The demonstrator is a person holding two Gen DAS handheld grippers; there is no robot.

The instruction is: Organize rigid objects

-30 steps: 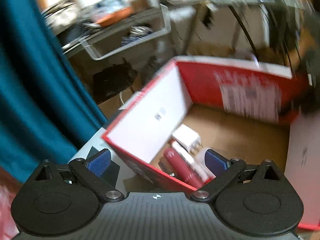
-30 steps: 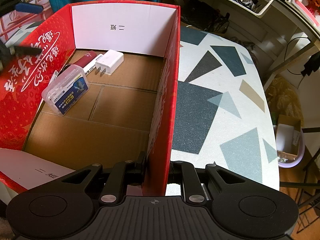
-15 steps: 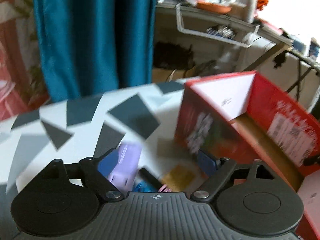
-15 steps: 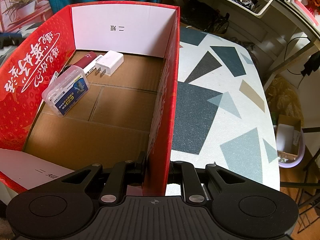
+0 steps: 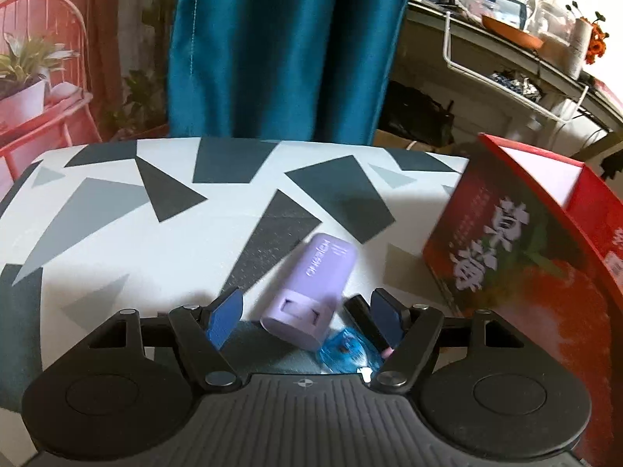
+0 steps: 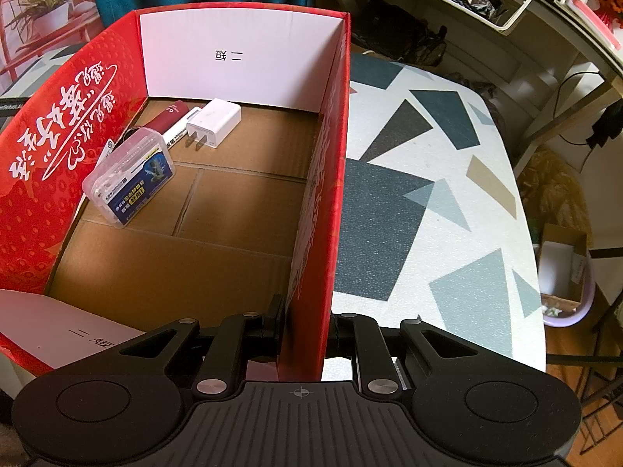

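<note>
A lilac rounded case [image 5: 311, 292] lies on the patterned table between the blue pads of my left gripper [image 5: 305, 317]. The jaws are closing around it, with a gap still on both sides. A black stick-shaped thing [image 5: 364, 319] and a small clear blue item [image 5: 346, 356] lie by the right pad. The red cardboard box [image 5: 518, 272] stands to the right. My right gripper [image 6: 305, 325] is shut on the box's right wall [image 6: 323, 202]. Inside lie a clear plastic case [image 6: 130, 181], a white plug charger [image 6: 214, 122], a dark red tube [image 6: 169, 114] and a white marker [image 6: 183, 128].
A teal curtain [image 5: 280, 46] hangs behind the table's far edge. A red chair with a potted plant [image 5: 35, 78] stands at the left. A cluttered desk with a wire basket [image 5: 502, 66] is at the back right. Right of the box the patterned tabletop [image 6: 428, 194] ends over the floor.
My left gripper has swung out of the box, leftwards and down to the tabletop, rolled level, and its jaws have narrowed around the lilac case. The right gripper has kept still on the wall.
</note>
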